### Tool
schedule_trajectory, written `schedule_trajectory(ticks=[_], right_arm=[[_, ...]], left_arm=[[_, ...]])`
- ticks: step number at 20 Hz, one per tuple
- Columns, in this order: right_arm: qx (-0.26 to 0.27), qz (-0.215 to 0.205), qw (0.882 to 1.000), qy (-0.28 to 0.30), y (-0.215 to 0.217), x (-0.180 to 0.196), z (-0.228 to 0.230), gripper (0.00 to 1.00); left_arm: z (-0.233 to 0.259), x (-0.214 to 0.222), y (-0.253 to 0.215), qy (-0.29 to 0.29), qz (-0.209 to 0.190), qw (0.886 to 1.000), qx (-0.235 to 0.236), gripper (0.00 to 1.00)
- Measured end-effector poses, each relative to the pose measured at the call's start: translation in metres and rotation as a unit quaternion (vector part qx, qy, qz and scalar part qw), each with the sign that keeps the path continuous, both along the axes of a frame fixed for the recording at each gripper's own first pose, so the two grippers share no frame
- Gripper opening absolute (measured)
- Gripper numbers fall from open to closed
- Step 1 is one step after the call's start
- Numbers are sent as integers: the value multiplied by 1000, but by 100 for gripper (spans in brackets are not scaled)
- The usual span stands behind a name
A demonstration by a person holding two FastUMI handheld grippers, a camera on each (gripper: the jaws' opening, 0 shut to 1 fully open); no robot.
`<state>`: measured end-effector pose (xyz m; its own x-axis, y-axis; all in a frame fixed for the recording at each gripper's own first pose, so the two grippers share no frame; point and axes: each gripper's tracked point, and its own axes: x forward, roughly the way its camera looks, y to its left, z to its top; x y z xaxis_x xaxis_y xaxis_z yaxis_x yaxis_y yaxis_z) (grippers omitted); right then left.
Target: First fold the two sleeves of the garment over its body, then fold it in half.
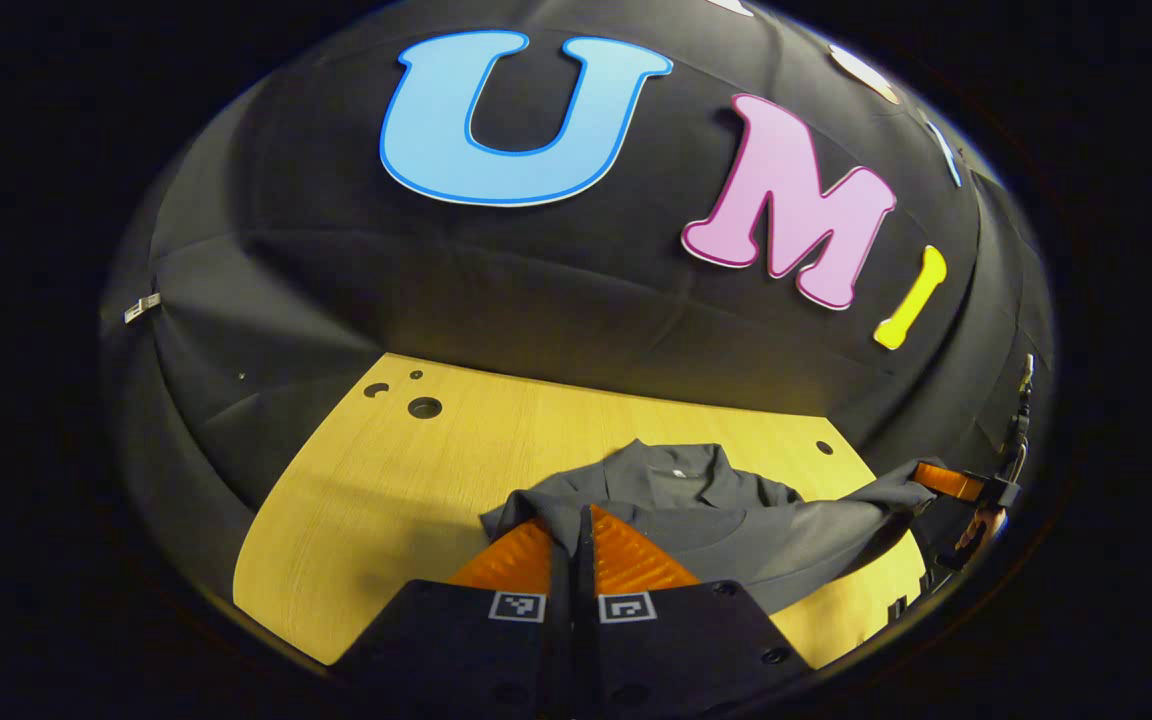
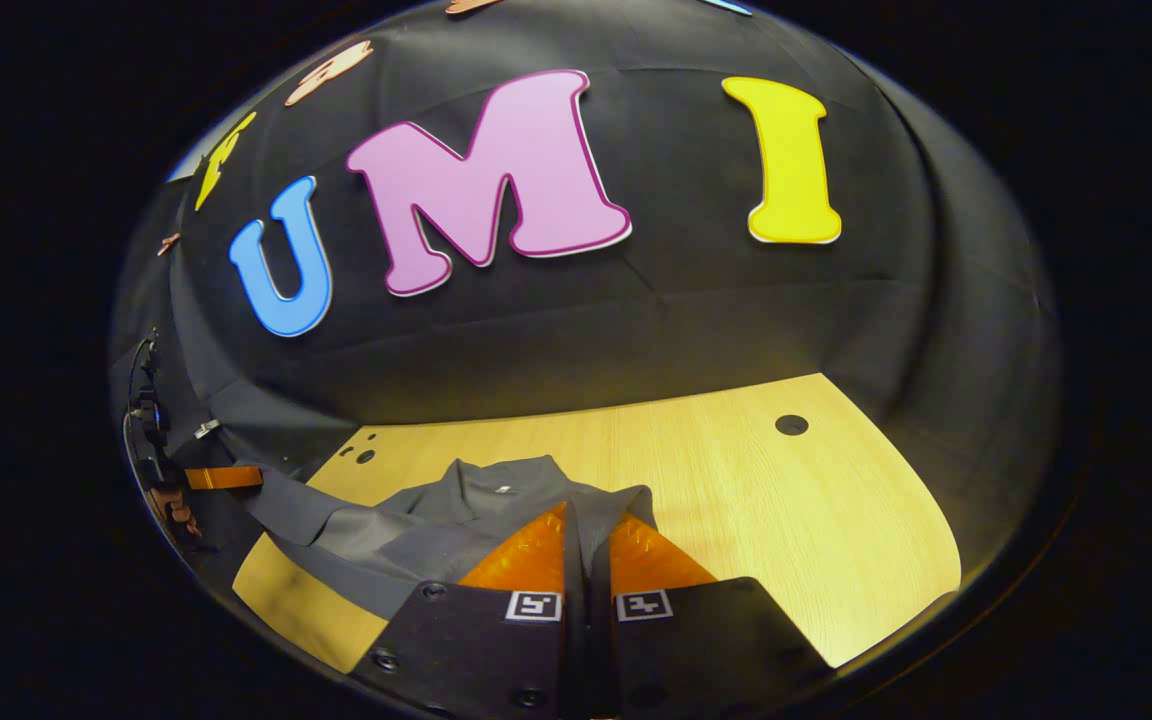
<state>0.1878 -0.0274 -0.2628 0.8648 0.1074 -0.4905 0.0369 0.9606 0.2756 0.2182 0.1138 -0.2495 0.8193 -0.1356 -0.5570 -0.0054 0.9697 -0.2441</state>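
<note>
A dark grey collared garment (image 1: 726, 530) lies on the yellow wooden table (image 1: 406, 490), collar toward the booth wall. My left gripper (image 1: 573, 515) is shut on one near edge of the cloth, orange fingers pinching it. The right gripper (image 1: 946, 482) shows far off at the right, holding another part of the cloth, which hangs stretched between the two. In the right gripper view, my right gripper (image 2: 588, 515) is shut on the garment (image 2: 416, 530). There the left gripper (image 2: 224, 477) grips the cloth at the far left, a hand behind it.
Round holes (image 1: 424, 407) pierce the tabletop near its far left corner, and another hole (image 2: 791, 424) sits at the far right. Bare table (image 2: 796, 530) extends right of the garment. The black cloth wall rises behind the table's far edge.
</note>
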Motion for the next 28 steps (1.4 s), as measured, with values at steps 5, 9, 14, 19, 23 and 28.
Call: schedule_trajectory(ticks=[5,9,14,19,23,28], right_arm=[[7,-11,1000,24,-1,35,-43,5],[12,-18,999,48,-6,64,-86,5],[3,-20,996,87,-7,86,-142,5],[-4,-13,994,111,-2,94,-186,5],[-10,-8,993,121,-2,95,-199,6],[-12,-2,992,124,-3,90,-193,19]], left_arm=[[-42,41,3,25,8,1000,8,5],[-84,72,5,44,11,999,18,5],[-134,100,3,68,14,997,31,5],[-180,111,4,94,20,995,38,5],[-194,110,3,98,26,994,38,5],[-193,108,0,98,31,993,64,12]])
